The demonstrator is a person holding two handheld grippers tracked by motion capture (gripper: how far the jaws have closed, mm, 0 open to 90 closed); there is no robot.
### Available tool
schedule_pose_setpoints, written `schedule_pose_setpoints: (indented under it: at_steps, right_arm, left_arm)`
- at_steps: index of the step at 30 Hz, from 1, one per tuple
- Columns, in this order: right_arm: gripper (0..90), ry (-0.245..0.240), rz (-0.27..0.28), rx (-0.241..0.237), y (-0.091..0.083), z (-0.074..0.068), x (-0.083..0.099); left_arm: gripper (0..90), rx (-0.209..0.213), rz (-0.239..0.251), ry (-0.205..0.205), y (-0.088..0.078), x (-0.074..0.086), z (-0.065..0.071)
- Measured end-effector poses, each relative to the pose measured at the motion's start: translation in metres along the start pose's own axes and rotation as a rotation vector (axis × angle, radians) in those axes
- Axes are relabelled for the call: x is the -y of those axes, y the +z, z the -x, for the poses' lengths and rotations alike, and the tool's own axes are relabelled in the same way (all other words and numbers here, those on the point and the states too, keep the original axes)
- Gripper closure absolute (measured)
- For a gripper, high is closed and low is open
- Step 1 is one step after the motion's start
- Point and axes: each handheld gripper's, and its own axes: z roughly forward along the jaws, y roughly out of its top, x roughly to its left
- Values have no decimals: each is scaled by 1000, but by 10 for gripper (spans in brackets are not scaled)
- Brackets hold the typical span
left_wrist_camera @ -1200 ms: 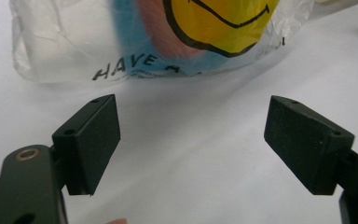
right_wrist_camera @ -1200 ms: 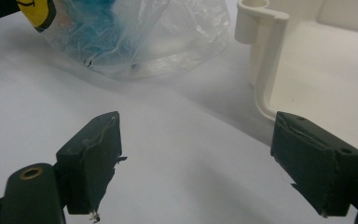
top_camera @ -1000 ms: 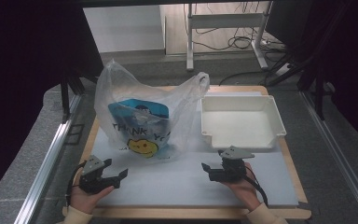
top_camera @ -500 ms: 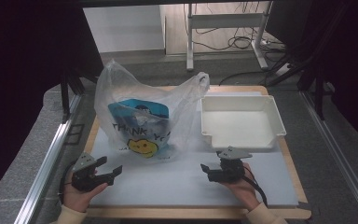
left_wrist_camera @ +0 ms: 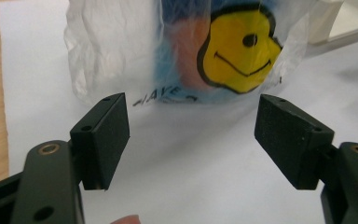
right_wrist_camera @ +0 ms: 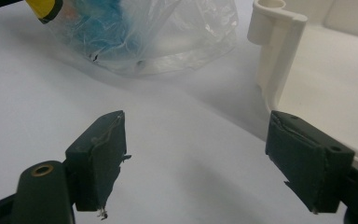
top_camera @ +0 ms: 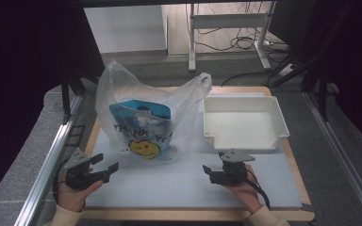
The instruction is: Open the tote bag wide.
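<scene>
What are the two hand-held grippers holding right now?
Nothing. The left hand-held gripper and right hand-held gripper both stand open over the white mat, short of the plastic bag.

Counting what's sitting out here: one crinkly see-through plastic bag (top_camera: 146, 117) with a blue print and a single yellow smiley face (left_wrist_camera: 239, 49) on it, standing on the mat. One white rectangular plastic tray (top_camera: 278, 113) is lying just beside the bag. Two black two-jaw grippers are showing up, the left gripper (top_camera: 106, 163) and the right gripper (top_camera: 209, 170), each with two black jaws, so four jaws total. Two hands are holding them, one apiece. One white mat (top_camera: 179, 183) is covering one wooden table (top_camera: 306, 188).
</scene>
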Motion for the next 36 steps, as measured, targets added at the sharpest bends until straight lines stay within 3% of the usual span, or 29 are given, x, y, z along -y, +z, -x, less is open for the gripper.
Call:
schedule_pose_setpoints:
  at_steps: [15,22,33,36]
  right_arm:
    - [204,6,-22,1,-1,2,0]
    - [204,-1,-48,-2,1,2,2]
    - [204,-2,-65,6,3,1,2]
    - [204,-4,-69,10,3,1,2]
  left_arm:
    - [266,-9,75,-22,-28,-43,-20]
    - [287,-5,88,-23,-29,-63,-27]
    - [314,-40,115,9,-31,-102,-34]
    - [321,-33,120,-1,-30,-111,-37]
